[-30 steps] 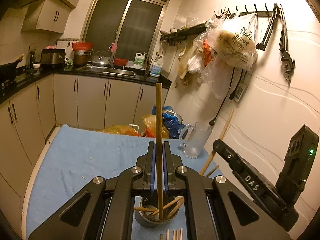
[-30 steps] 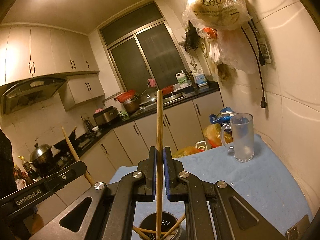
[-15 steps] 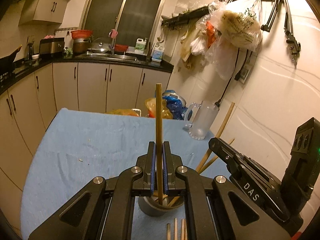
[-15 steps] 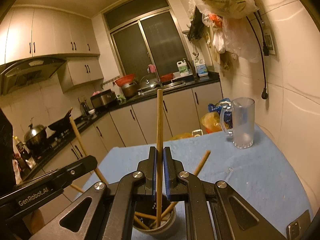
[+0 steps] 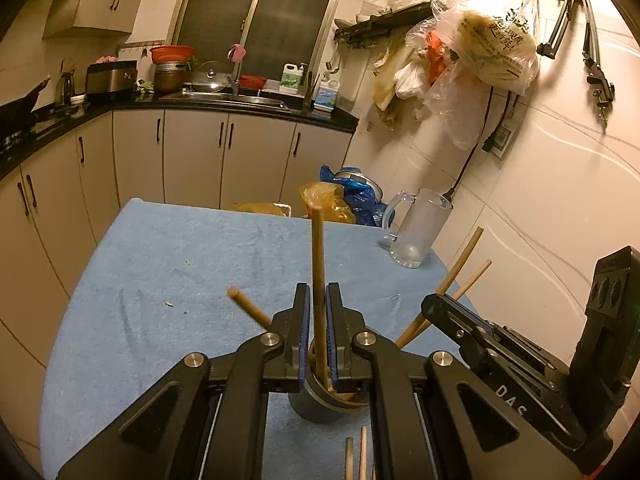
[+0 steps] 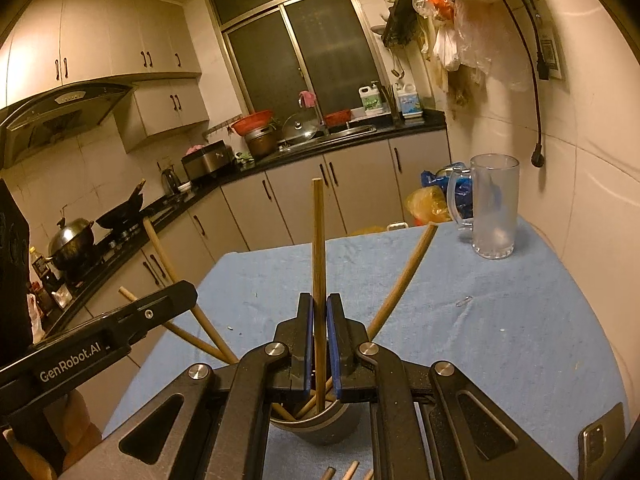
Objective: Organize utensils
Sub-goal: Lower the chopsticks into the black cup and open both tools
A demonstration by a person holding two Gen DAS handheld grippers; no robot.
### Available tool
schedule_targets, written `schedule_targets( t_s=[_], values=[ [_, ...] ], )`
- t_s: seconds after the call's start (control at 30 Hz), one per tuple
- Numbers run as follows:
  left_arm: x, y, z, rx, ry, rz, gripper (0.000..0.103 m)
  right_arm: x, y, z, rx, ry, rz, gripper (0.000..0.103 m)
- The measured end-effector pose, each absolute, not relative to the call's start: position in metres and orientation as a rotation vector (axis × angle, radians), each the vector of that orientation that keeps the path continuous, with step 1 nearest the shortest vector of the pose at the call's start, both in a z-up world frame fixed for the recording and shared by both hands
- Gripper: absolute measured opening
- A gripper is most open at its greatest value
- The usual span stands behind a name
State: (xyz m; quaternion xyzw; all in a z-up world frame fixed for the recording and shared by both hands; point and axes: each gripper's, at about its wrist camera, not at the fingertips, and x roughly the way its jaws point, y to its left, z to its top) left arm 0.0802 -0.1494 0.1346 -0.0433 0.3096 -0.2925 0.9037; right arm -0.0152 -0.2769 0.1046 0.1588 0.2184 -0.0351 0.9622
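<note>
A grey metal utensil cup [image 5: 320, 406] stands on the blue cloth right under both grippers; it also shows in the right wrist view [image 6: 320, 428]. Several wooden chopsticks [image 5: 440, 292] lean out of it. My left gripper [image 5: 319, 336] has its jaws slightly parted around an upright chopstick [image 5: 318, 264] whose lower end is inside the cup. My right gripper [image 6: 319, 340] is likewise slightly parted around an upright chopstick [image 6: 318, 248] that reaches into the cup. Loose chopsticks [image 5: 356, 456] lie on the cloth in front of the cup.
A glass mug [image 5: 420, 232] stands at the table's far right corner by the tiled wall; it also shows in the right wrist view [image 6: 492, 212]. Plastic bags [image 5: 340, 200] sit behind the table. A phone [image 6: 600, 446] lies at the near right. Kitchen counters run along the left.
Both grippers have lowered their chopsticks into the cup and their jaws have parted slightly. More chopsticks now lean outward from the cup.
</note>
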Motion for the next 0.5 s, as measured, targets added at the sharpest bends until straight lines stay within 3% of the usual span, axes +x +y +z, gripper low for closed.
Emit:
schedule_targets(
  t_s=[0.07,0.17,0.33,0.5],
  values=[
    [0.080,-0.149,0.136,-0.093,0.636,-0.598,0.026,-0.017,-0.278,0.106,0.326,0.438,-0.070,0.017],
    [0.077,-0.146,0.140,-0.099,0.616,-0.592,0.029,-0.021,-0.279,0.110,0.327,0.424,-0.072,0.033],
    [0.073,-0.138,0.146,-0.120,0.608,-0.585,0.033,-0.030,-0.279,0.119,0.331,0.397,-0.083,0.033],
    [0.067,-0.129,0.155,-0.140,0.585,-0.571,0.038,-0.044,-0.280,0.130,0.335,0.364,-0.102,0.041]
  ],
)
